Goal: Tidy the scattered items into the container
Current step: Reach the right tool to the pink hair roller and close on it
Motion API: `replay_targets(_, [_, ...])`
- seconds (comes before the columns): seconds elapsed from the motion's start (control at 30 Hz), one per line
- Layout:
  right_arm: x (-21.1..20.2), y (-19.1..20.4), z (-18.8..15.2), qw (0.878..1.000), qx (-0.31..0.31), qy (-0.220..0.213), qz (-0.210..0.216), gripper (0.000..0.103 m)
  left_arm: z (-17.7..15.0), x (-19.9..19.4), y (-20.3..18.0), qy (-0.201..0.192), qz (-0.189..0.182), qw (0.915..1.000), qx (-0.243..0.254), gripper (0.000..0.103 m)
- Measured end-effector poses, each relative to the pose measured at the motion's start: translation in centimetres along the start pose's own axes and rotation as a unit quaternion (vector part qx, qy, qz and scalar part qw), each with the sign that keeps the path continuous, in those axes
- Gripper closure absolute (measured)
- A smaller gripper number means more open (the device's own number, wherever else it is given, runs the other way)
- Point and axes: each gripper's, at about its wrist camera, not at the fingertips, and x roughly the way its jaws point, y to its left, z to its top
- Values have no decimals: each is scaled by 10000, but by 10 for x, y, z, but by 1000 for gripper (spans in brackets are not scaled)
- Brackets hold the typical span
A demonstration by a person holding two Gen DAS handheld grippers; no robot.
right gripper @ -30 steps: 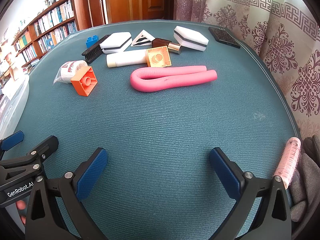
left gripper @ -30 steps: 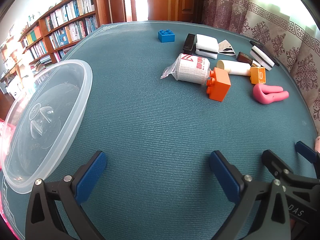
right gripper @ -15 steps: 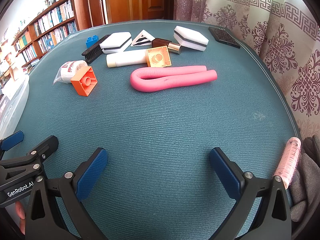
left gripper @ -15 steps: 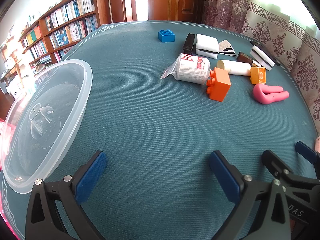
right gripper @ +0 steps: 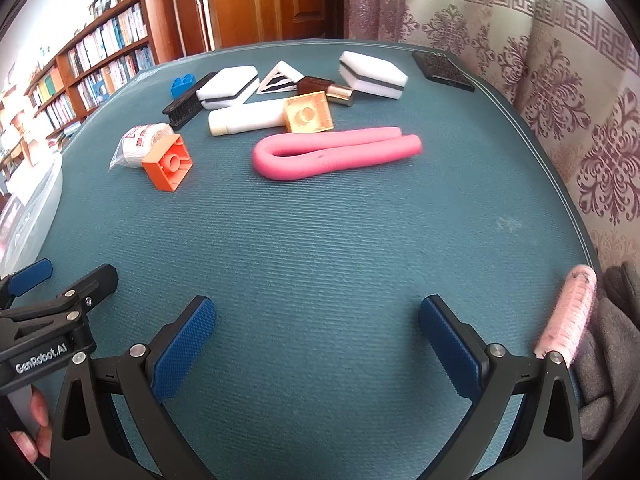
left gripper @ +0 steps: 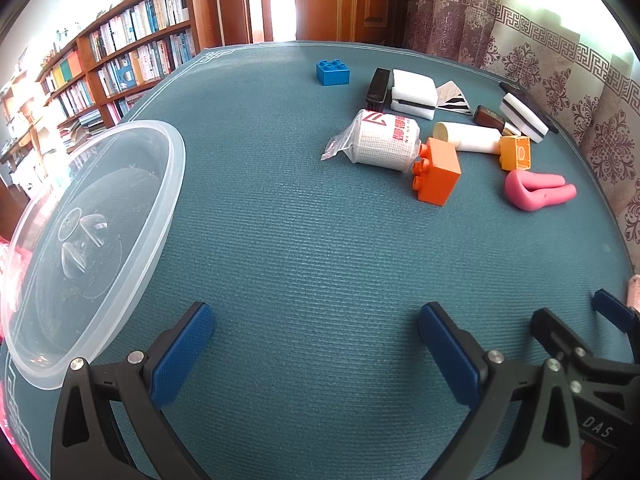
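Left wrist view: the left hand-held gripper hovers low over the teal desk, jaws wide apart and empty. A clear, round plastic container sits at the desk's left edge. Scattered items cluster far right: an orange block touching a wrapped white roll, and a blue block behind.

Right wrist view: the right hand-held gripper is also spread open, holding nothing. A pink foam tube, folded into a U, lies crosswise, its bend pointing left. A yellow block rests against a white cylinder.
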Motion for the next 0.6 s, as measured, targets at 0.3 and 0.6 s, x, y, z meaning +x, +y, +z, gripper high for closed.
replay_targets(0.3, [-16,-30,2,9990,334,-291,-78,0,8,-8,-14,-237,195,9992,272,0])
replay_targets(0.6, [-43,-56,-1,9954,367,-801,-365,1,22,-12,-33,-327,24,9985,440,0])
